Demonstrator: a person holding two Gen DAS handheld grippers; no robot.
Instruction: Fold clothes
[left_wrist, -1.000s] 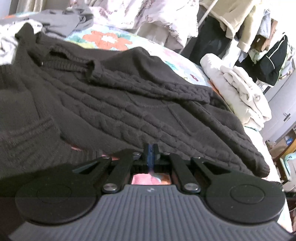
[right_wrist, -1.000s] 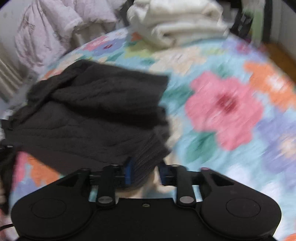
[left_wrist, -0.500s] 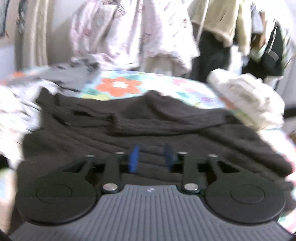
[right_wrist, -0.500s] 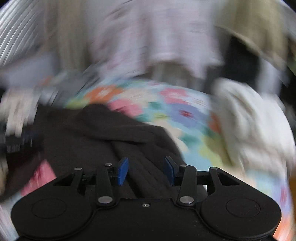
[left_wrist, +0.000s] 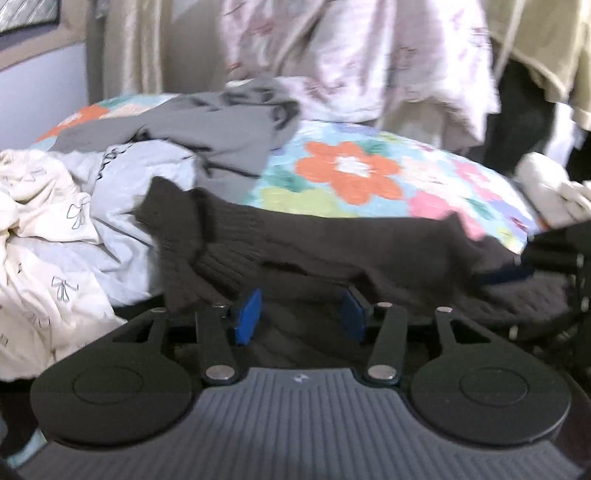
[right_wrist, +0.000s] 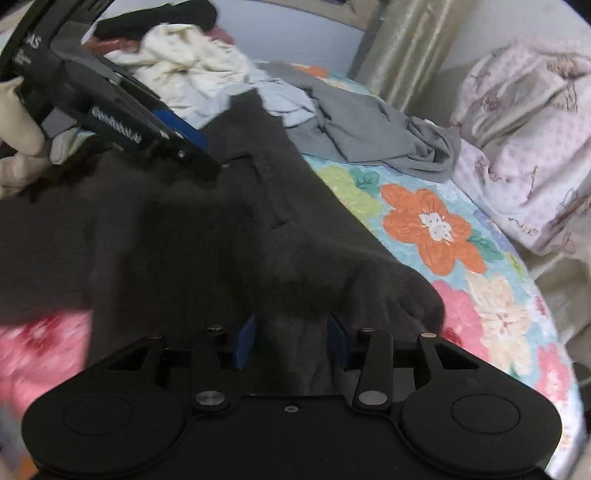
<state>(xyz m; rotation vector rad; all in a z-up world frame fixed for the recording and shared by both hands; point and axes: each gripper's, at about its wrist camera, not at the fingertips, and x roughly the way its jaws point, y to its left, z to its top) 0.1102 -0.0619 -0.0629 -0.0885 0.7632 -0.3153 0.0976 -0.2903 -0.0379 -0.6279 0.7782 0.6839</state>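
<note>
A: Sweater (right_wrist: 192, 229), the dark knit one, lies spread on the flowery bed (right_wrist: 436, 229). Who has it?

B: Nobody grips it. The left gripper (left_wrist: 301, 314) has its jaws opening, and the knit lies under the gap, not pinched.

A: And the right gripper (right_wrist: 291, 343)?

B: Its jaws stand apart too. A bump of the knit sits between the blue pads (right_wrist: 245, 341), but I see no squeeze.

A: What is at ten o'clock in the right view?

B: The left gripper, above the knit. A grey shirt (right_wrist: 373, 129) is at one o'clock.
</note>
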